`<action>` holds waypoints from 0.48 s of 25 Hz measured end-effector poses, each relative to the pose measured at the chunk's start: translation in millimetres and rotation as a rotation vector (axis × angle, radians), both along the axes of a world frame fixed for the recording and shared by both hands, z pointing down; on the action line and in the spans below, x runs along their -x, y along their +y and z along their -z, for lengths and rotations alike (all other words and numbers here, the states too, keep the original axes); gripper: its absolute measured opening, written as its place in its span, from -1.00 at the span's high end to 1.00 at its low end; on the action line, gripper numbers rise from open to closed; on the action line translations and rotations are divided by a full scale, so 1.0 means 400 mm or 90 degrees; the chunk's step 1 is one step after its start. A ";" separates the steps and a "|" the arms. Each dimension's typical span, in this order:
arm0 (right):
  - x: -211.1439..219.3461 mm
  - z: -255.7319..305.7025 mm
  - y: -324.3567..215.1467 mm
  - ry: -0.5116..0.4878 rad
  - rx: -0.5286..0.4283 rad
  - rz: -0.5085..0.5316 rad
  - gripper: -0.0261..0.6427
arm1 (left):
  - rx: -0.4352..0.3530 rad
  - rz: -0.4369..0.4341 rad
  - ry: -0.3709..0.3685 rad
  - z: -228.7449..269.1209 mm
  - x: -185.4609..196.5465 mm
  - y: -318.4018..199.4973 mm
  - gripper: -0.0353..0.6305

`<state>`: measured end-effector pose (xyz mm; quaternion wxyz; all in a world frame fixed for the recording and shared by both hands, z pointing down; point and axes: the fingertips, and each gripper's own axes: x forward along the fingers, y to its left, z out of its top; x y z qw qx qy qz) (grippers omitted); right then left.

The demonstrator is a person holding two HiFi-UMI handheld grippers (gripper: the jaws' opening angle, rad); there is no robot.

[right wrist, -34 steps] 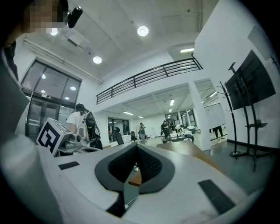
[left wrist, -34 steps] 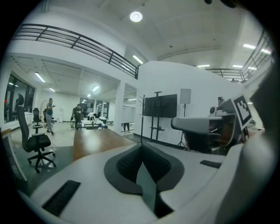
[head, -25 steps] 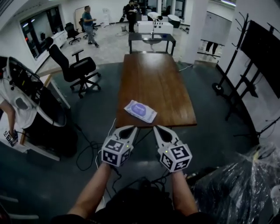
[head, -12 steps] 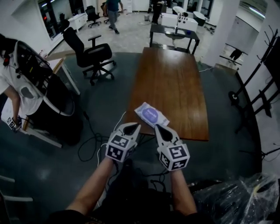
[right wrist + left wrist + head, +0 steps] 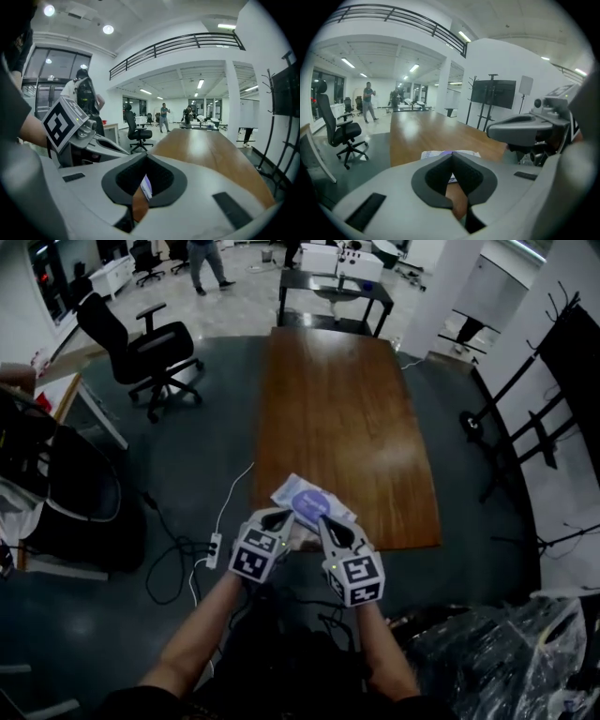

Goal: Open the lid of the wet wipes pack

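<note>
Lying just beyond left gripper (image 5: 283, 516), right gripper (image 5: 324, 520): wipes pack (image 5: 313, 502).

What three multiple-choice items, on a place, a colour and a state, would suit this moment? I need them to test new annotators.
1. Where on the long brown wooden table does the white wet wipes pack lie?
A. the near end, closest to the person
B. the far end
C. the middle

2. Its oval lid is:
A. green
B. purple
C. red

3. The left gripper and right gripper are:
A. both shut, empty
B. both wide open
C. both shut on the pack

Key: A, the head view shows it by the near edge; B, purple shows there; A, each gripper view shows the jaws together with nothing between them.
</note>
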<state>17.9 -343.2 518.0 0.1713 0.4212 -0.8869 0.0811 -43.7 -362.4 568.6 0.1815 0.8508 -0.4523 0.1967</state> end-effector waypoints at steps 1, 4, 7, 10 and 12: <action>0.005 -0.028 -0.019 0.015 0.006 -0.011 0.89 | 0.010 -0.012 0.001 -0.024 0.005 -0.022 0.88; 0.025 -0.086 -0.052 0.051 0.030 -0.041 0.89 | 0.035 -0.040 -0.013 -0.082 0.019 -0.063 0.88; 0.039 -0.126 -0.075 0.080 0.047 -0.053 0.89 | 0.056 -0.053 -0.038 -0.127 0.031 -0.087 0.87; 0.049 -0.162 -0.097 0.122 0.053 -0.045 0.88 | 0.081 -0.064 -0.050 -0.164 0.037 -0.100 0.77; 0.059 -0.186 -0.109 0.154 0.058 -0.021 0.76 | 0.094 -0.069 -0.052 -0.178 0.036 -0.109 0.67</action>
